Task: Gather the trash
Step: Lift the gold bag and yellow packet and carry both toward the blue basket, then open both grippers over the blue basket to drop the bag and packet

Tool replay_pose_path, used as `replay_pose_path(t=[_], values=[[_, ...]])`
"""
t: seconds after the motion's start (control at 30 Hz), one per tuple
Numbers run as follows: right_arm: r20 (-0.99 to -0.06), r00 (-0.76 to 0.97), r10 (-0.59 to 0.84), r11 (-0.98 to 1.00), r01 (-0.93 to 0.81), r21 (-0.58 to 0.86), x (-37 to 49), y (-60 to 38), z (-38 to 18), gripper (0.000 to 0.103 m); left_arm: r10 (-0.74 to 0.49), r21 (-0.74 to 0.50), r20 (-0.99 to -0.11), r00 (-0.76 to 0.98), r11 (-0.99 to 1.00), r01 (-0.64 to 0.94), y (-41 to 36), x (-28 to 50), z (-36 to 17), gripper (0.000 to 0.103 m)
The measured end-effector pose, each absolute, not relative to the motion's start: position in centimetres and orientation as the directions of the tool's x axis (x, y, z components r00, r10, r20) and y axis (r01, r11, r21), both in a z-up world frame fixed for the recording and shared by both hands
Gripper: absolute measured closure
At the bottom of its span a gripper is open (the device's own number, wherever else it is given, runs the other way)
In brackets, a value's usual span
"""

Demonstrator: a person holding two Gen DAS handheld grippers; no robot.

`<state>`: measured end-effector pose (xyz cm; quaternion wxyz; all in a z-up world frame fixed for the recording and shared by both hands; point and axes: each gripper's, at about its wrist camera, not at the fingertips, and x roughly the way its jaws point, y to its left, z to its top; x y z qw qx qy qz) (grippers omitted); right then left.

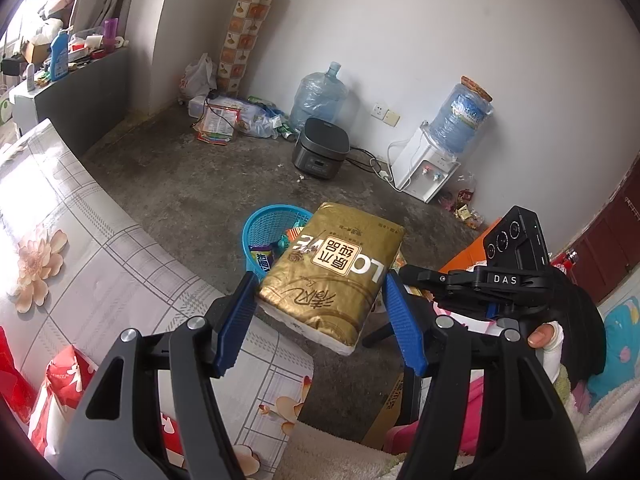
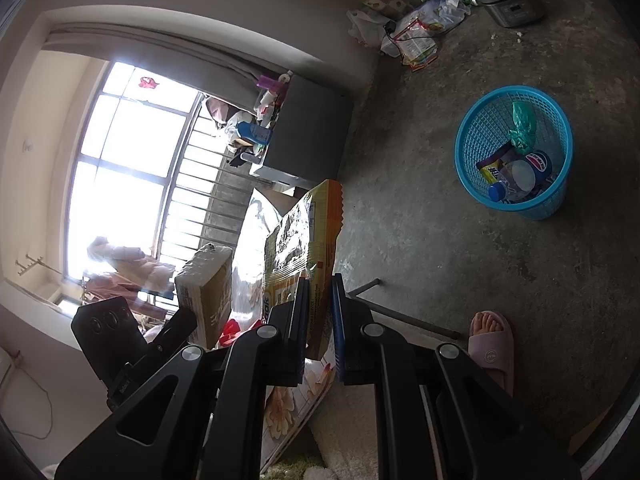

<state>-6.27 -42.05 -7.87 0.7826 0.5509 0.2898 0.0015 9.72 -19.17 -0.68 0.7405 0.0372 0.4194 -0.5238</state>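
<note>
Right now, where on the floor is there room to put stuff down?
Bare concrete floor lies between the blue basket and the foot in a slipper, and between basket and rice cooker. Crowded: the corner pile of bags and wrappers by the water dispenser.

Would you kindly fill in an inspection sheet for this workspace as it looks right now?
Surface: bare concrete floor; floral sheet beside it.
Job's things: blue basket on the floor, holding a bottle and wrappers; gold tissue pack; yellow packet.
Clutter: litter pile by the wall; wrappers beside the dispenser.
Grippers: left gripper shut on the tissue pack; right gripper shut on the yellow packet.
Cables: cords run from the cooker and dispenser toward the wall socket.
Surroundings: water jug, window, a sandalled foot.
</note>
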Motion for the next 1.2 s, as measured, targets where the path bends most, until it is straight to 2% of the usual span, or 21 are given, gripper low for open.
replay_pose_path(t=[0.27, 0.43, 0.6, 1.0, 1.07, 1.1, 1.17, 1.2], values=[[-0.459, 0.845, 0.276, 0.364, 0.35, 0.863, -6.2, -43.2, -8.1, 0.091, -0.741, -0.382, -0.663, 0.107, 0.458, 0.802, -20.4, 10.1, -0.6, 0.043], [-0.492, 0.857, 0.154, 0.356, 0.416, 0.837, -6.5, -46.2, -7.3, 0.091, -0.717, -0.374, -0.688, 0.115, 0.486, 0.79, -24.2, 11.5, -0.7, 0.043], [-0.582, 0.813, 0.015, 0.363, 0.538, 0.761, -6.5, -49.8, -7.8, 0.091, -0.676, -0.364, -0.73, 0.1, 0.508, 0.78, -29.6, 13.4, -2.3, 0.043], [-0.748, 0.663, -0.026, 0.206, 0.736, 0.645, -2.2, -57.3, -18.4, 0.091, -0.556, -0.321, -0.83, 0.045, 0.543, 0.776, -42.9, 16.9, -10.3, 0.042], [-0.762, 0.647, -0.03, 0.166, 0.754, 0.635, -1.1, -58.8, -21.0, 0.088, -0.554, -0.327, -0.832, 0.038, 0.544, 0.773, -45.3, 17.7, -11.9, 0.038], [-0.767, 0.642, -0.021, 0.143, 0.761, 0.633, -0.5, -59.6, -22.8, 0.078, -0.55, -0.326, -0.835, 0.034, 0.543, 0.774, -46.3, 18.0, -12.8, 0.034], [-0.791, 0.612, 0.004, 0.085, 0.788, 0.61, 0.2, -60.8, -26.3, 0.062, -0.526, -0.312, -0.85, 0.032, 0.552, 0.773, -48.1, 18.4, -14.4, 0.034], [-0.805, 0.593, 0.025, 0.068, 0.803, 0.593, 0.5, -61.1, -27.9, 0.061, -0.514, -0.309, -0.857, 0.026, 0.554, 0.773, -48.6, 18.4, -14.9, 0.034]])
